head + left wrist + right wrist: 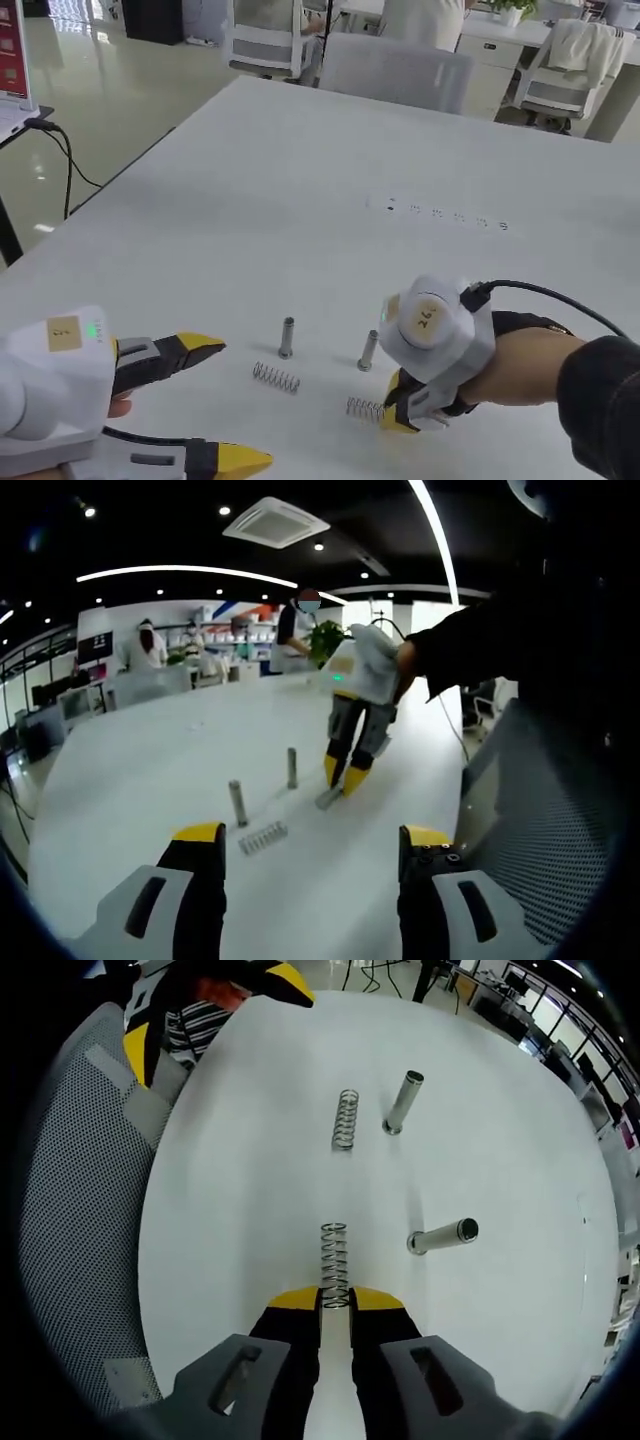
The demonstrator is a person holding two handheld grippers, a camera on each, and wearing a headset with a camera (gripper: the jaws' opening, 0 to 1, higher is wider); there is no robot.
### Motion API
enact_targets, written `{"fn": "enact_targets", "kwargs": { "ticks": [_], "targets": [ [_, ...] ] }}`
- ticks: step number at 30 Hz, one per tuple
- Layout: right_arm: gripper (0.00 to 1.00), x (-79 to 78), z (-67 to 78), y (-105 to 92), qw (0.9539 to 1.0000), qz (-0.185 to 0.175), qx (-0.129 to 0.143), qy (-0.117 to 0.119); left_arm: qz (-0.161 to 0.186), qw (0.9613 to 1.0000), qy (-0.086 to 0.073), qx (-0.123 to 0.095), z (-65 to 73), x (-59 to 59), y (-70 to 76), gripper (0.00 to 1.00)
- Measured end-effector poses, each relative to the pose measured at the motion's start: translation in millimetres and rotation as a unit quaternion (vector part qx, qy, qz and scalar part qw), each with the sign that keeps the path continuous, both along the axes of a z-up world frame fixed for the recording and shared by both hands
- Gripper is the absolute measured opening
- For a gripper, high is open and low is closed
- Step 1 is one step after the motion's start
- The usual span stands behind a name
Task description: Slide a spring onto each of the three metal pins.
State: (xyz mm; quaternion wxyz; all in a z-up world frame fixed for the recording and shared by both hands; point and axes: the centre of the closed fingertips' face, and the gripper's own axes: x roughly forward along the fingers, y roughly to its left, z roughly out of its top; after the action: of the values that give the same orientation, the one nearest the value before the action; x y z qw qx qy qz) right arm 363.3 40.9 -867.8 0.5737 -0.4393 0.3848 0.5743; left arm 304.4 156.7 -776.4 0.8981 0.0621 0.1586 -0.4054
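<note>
Two short metal pins (pixel 287 338) (pixel 369 350) stand upright on the white table (pixel 300 200). A loose spring (pixel 276 377) lies flat just in front of the left pin. My right gripper (pixel 400 412) is shut on one end of a second spring (pixel 364 407), which lies low at the table beside the right pin. The right gripper view has that spring (pixel 334 1260) sticking out of the gripper (pixel 335 1300), with the pins (pixel 404 1102) (pixel 443 1236) and loose spring (pixel 345 1118) beyond. My left gripper (pixel 225 400) waits open at the near left, holding nothing.
The table runs far back to grey chairs (pixel 395 70) and desks. A black cable (pixel 60 150) hangs off its left edge. A mesh chair (pixel 540 810) is close by on the near side. People stand in the background (pixel 145 645).
</note>
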Motion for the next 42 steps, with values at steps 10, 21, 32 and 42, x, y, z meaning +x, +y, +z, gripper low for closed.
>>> {"fn": "enact_targets", "kwargs": {
  "ticks": [10, 21, 32, 42],
  "targets": [
    [0.08, -11.9, 23.7, 1.9, 0.9997, -0.008, 0.019, 0.012, -0.027, 0.9996, 0.001, 0.002, -1.5, -0.9, -12.1, 0.61],
    [0.08, -33.0, 52.6, 14.7, 0.9987, 0.012, 0.044, 0.023, -0.063, 0.998, -0.004, 0.002, 1.8, 4.7, -36.2, 0.55],
    [0.08, -41.8, 64.0, 20.7, 0.9983, 0.033, 0.045, 0.016, -0.098, 0.995, -0.019, 0.004, 4.4, 3.9, -52.5, 0.46],
    [0.08, -50.5, 71.8, 24.3, 0.9975, 0.052, 0.047, 0.012, -0.126, 0.9912, -0.04, 0.005, 7.0, 0.7, -64.0, 0.27]
  ]
}}
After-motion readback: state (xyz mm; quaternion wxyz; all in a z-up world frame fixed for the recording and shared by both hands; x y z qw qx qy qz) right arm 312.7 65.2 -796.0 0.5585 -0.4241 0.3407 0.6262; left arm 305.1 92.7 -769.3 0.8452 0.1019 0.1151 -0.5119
